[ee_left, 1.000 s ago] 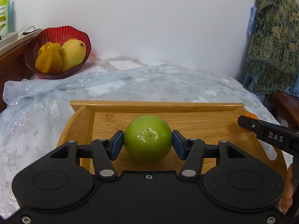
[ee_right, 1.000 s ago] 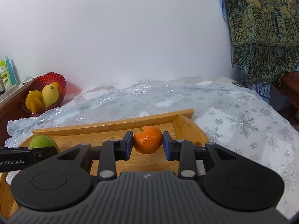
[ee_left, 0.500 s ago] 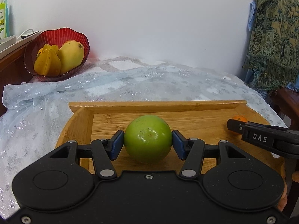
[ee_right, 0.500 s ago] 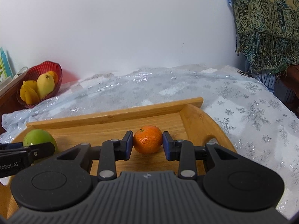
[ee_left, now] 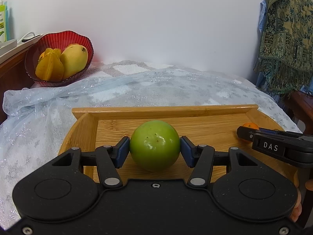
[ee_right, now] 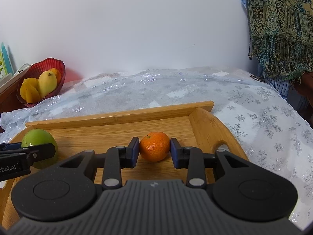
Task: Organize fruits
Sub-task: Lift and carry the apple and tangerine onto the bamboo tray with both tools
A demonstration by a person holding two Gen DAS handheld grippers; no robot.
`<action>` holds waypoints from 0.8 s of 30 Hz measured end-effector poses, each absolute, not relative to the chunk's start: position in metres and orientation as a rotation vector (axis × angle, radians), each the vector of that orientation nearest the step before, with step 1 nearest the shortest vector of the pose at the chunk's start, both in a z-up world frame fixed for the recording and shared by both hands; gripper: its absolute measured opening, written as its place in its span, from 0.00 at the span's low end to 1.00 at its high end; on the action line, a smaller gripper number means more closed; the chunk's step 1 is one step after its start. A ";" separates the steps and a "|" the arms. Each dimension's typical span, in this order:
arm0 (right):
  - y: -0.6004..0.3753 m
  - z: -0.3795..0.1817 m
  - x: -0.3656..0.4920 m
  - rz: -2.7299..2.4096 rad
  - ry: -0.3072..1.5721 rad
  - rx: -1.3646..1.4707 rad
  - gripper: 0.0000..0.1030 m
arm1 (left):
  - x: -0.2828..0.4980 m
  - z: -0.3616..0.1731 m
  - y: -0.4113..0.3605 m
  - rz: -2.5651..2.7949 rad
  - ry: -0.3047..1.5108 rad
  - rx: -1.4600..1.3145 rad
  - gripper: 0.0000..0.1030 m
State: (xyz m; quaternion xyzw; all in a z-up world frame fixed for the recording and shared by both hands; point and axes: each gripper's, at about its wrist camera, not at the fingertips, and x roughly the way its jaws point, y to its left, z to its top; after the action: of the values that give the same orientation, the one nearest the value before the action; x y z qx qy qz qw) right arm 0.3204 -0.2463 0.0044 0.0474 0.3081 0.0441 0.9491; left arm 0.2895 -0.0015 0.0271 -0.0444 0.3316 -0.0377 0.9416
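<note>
Your left hand-held gripper [ee_left: 155,148] clamps the green fruit [ee_left: 155,145], your right hand-held gripper [ee_right: 154,150] the mandarin [ee_right: 154,146], both over the wooden tray [ee_right: 121,115], probably bound for the far-left red bowl [ee_left: 58,41].

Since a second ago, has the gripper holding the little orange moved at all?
Yes. In the left wrist view the right gripper has slid left and slightly lower along the wooden tray, carrying the orange inward from the tray's right end.
</note>
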 end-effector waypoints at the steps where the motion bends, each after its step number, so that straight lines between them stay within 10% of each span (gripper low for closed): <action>1: -0.246 0.004 0.320 0.089 0.628 0.097 0.37 | 0.290 0.027 -0.001 -0.078 0.677 -0.091 0.52; 24: -0.251 0.004 0.321 0.094 0.643 0.134 0.37 | 0.289 0.027 0.000 -0.083 0.675 -0.097 0.52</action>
State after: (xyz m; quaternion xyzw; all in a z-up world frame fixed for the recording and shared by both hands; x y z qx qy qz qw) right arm 0.3209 -0.2513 0.0041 0.0656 0.3154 0.0461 0.9456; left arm 0.2894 0.0002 0.0267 -0.0476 0.3310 -0.0409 0.9415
